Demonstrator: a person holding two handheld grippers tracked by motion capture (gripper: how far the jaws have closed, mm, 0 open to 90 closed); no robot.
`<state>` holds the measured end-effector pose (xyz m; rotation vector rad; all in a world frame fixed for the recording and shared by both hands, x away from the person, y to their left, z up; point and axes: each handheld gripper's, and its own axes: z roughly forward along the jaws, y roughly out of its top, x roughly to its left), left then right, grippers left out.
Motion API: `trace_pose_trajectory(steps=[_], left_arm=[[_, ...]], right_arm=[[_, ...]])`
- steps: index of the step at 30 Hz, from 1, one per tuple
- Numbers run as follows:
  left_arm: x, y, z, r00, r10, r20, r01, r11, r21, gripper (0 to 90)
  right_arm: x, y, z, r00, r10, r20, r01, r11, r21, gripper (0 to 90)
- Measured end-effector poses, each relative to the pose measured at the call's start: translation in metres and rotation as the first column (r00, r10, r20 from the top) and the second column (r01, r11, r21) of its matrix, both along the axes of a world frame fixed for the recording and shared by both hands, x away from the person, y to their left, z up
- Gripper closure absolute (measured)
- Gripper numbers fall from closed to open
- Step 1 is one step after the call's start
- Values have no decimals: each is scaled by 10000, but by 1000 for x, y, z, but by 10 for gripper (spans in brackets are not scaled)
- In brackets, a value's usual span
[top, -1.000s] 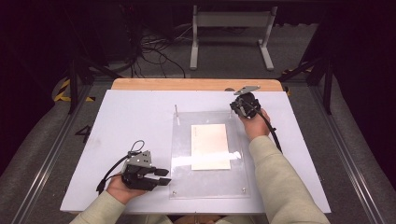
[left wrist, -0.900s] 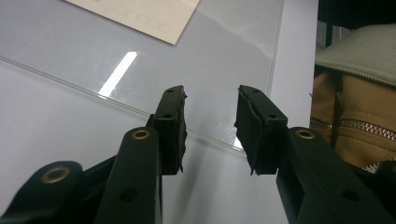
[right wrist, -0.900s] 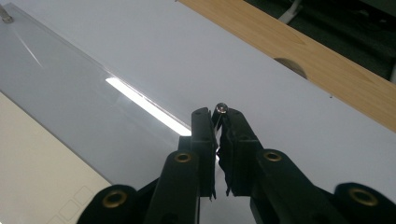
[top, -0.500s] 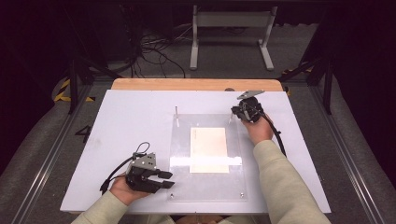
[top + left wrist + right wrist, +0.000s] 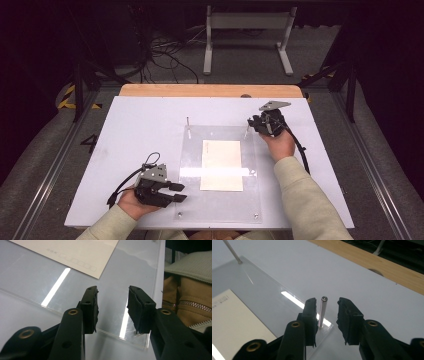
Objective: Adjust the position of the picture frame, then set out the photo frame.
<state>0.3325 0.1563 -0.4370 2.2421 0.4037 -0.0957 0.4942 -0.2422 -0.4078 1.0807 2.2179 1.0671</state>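
A clear acrylic plate (image 5: 192, 200) lies on the white table (image 5: 140, 130) with a cream envelope (image 5: 221, 165) on it. Thin metal pins stand at the plate's far corners: one at the far left (image 5: 188, 125), one at the far right (image 5: 246, 131). My right gripper (image 5: 252, 125) is at that far-right pin (image 5: 322, 312). Its jaws have just been opening; the right gripper (image 5: 327, 306) stands open with the pin upright between the pads, close to the left one. My left gripper (image 5: 183, 193) is open over the plate's near-left edge (image 5: 105, 332), nothing between the jaws.
A wooden strip (image 5: 210, 90) runs along the table's far edge. Beyond it on the floor are a white stand (image 5: 247, 30) and loose cables (image 5: 165, 50). The person's jacket (image 5: 190, 265) is close by the plate's near edge.
The right gripper's jaws, closed at the far-right pin earlier, have come apart, and that hand has shifted slightly nearer. The plate and envelope sit a little nearer. The left hand has stayed put.
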Motion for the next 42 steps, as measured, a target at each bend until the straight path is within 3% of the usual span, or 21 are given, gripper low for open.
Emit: trace_pose_trajectory(steps=[4,5,8,11,12,13,14,17,19,22,24,28,29,30,31,32,38,42], left_arm=[[0,3,2,9993,351,154,-348,9993,-146,566],[0,4,3,9982,575,190,-571,9981,-246,536],[1,8,5,9935,1076,373,-1053,9928,-568,491],[0,12,7,9872,1525,462,-1481,9852,-865,471],[0,15,8,9820,1818,505,-1749,9775,-1181,467],[0,15,8,9820,1818,505,-1749,9775,-1181,464],[1,17,9,9782,2011,521,-1922,9713,-1402,464],[1,22,10,9736,2232,483,-2113,9606,-1808,452],[0,24,10,9725,2255,578,-2105,9579,-1953,444],[-4,26,12,9702,2263,864,-2051,9572,-2044,437],[-5,25,11,9706,2233,897,-2012,9575,-2065,434],[-7,26,9,9695,2284,889,-2076,9582,-1969,430],[-7,26,9,9691,2288,925,-2076,9583,-1964,430],[-8,26,10,9687,2298,938,-2083,9581,-1964,430],[-8,26,9,9682,2326,920,-2109,9568,-2004,430],[-9,26,10,9677,2351,909,-2133,9560,-2016,430],[-10,28,8,9654,2433,933,-2212,9544,-2002,430],[-11,28,8,9650,2450,932,-2226,9538,-2018,431]], right_arm=[[-13,-5,5,9991,-115,399,111,9999,100,618],[-22,-10,7,9987,-77,496,54,9989,470,553],[-29,-15,8,9977,-130,663,62,9948,1021,443],[-32,-16,8,9975,-128,695,56,9946,1035,407],[-32,-15,8,9975,-130,697,73,9967,805,411],[-32,-15,8,9975,-130,697,73,9967,805,411],[-32,-15,8,9974,-108,710,47,9963,858,431],[-28,-17,6,9964,352,767,-473,9856,1621,492],[-21,-17,1,9959,620,663,-755,9714,2250,470],[-12,-15,-6,9979,47,651,-211,9671,2536,506],[-8,-12,-8,9968,-369,703,183,9687,2477,543],[-5,-5,-13,9944,-514,921,348,9843,1729,560],[-6,-2,-15,9922,-552,1114,390,9890,1430,630],[-6,-1,-18,9938,-326,1062,179,9904,1372,680],[-4,-1,-21,9977,-156,657,40,9849,1730,701],[-3,-1,-22,9981,-126,599,12,9824,1866,701],[-2,0,-25,9971,-354,669,256,9895,1421,824],[0,0,-24,9977,-413,540,335,9899,1376,840]])
